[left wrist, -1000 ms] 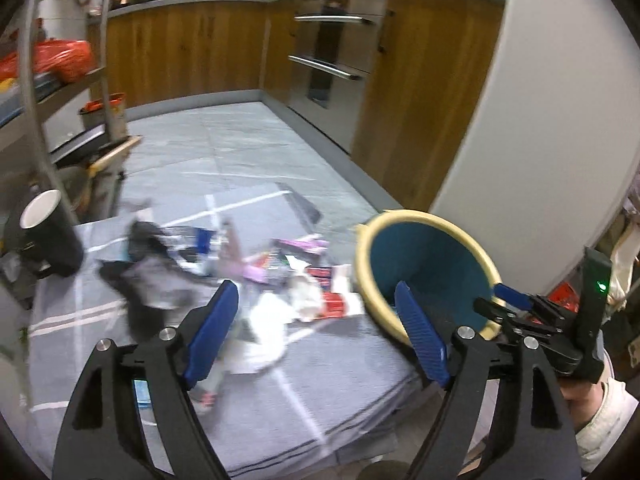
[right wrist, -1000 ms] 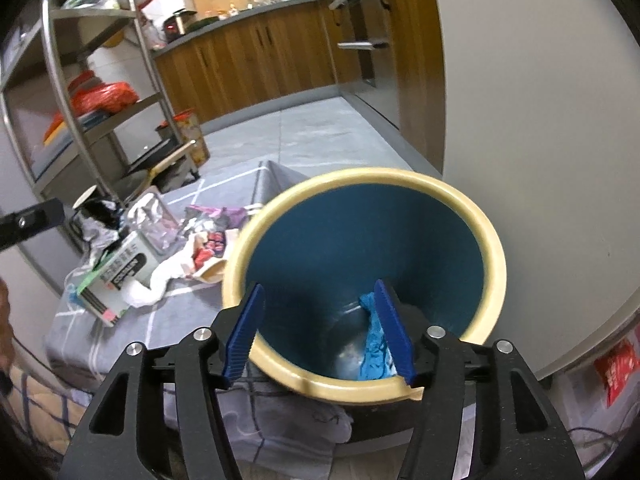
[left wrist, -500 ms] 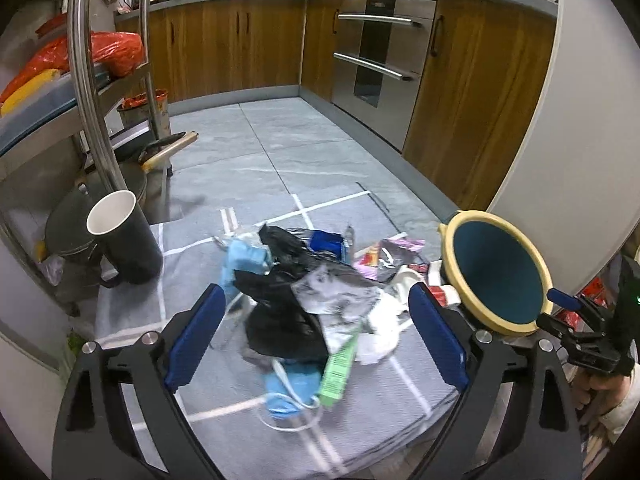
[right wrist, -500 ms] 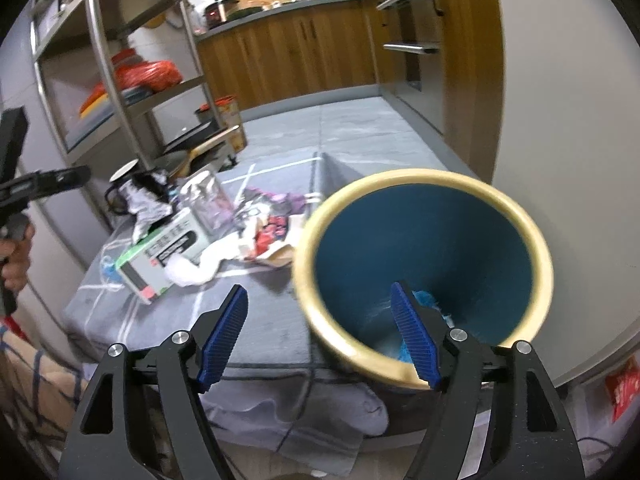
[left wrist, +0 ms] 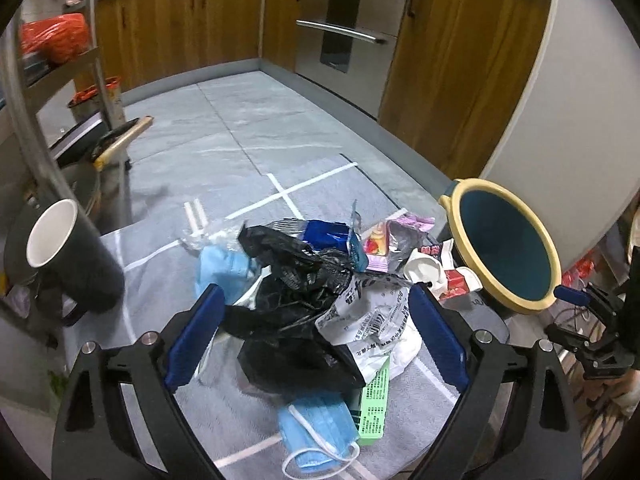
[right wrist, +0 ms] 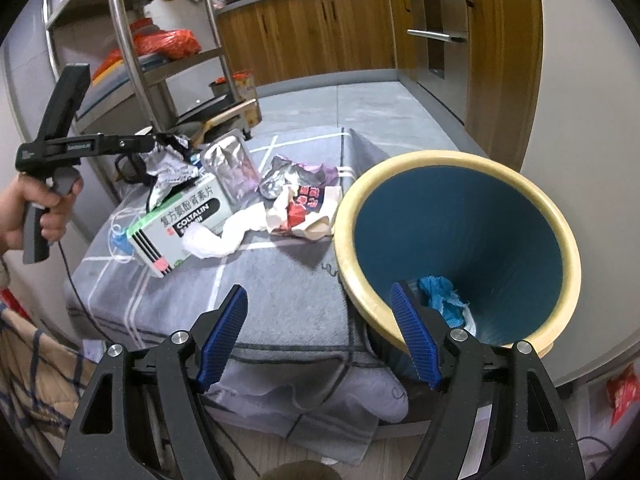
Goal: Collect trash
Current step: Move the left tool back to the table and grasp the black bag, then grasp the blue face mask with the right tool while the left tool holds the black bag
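A pile of trash lies on the grey cloth-covered table (left wrist: 168, 408): a black plastic bag (left wrist: 292, 308), a crumpled white wrapper (left wrist: 372, 316), a blue face mask (left wrist: 316, 432), a green-edged medicine box (right wrist: 180, 224), a white tissue (right wrist: 216, 238) and snack wrappers (right wrist: 304, 208). The blue bin with a yellow rim (right wrist: 460, 248) stands at the table's right end and holds a blue scrap (right wrist: 444, 304). My left gripper (left wrist: 316, 338) is open, its fingers either side of the black bag. My right gripper (right wrist: 320, 338) is open and empty beside the bin's near rim.
A black mug (left wrist: 68, 256) stands at the table's left. A metal shelf rack (right wrist: 132, 40) with red bags stands left of the table. Wooden kitchen cabinets (left wrist: 192, 24) and an oven (left wrist: 344, 28) lie beyond the grey floor. A white wall (right wrist: 592, 120) is right of the bin.
My left gripper swung away from the bin and came over the trash pile. My right gripper pulled back from above the bin and opened wider, leaving the blue scrap inside.
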Tool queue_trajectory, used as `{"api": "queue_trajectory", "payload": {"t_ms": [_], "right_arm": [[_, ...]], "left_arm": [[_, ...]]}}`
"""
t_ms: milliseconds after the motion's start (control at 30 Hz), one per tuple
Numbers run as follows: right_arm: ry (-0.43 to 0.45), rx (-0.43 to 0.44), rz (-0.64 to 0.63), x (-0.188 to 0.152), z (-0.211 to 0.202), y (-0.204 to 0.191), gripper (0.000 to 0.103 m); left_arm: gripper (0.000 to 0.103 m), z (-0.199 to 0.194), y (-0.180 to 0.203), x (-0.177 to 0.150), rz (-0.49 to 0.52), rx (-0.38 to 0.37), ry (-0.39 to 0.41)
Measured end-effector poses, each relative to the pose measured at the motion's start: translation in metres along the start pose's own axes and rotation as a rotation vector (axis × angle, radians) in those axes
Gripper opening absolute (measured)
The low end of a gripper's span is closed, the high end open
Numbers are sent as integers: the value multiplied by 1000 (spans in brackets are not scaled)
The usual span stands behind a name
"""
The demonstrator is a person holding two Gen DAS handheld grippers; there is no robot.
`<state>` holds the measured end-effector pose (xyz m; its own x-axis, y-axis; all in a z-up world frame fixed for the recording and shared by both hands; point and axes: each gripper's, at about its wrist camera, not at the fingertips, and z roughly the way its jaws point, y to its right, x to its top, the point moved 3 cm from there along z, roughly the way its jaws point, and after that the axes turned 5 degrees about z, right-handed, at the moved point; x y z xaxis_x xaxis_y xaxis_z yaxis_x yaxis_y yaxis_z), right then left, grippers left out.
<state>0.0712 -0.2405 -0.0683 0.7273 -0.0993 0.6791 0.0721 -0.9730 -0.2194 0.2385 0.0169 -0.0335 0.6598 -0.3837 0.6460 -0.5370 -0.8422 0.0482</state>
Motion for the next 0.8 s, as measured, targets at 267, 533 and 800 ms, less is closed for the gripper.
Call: {"api": "queue_trajectory", "payload": {"t_ms": [267,533,800], "right_arm": [[-13,5,5,1,3,-3,75],[-26,44,-22,6,13,-24,75],[-59,121,-91,3,24,-74,75]], "left_arm": [[36,5,5,-5,61,-3,-52],[15,-5,-1,-8,29,31,-11],[11,-32,-12,-11,-65,48,90]]}}
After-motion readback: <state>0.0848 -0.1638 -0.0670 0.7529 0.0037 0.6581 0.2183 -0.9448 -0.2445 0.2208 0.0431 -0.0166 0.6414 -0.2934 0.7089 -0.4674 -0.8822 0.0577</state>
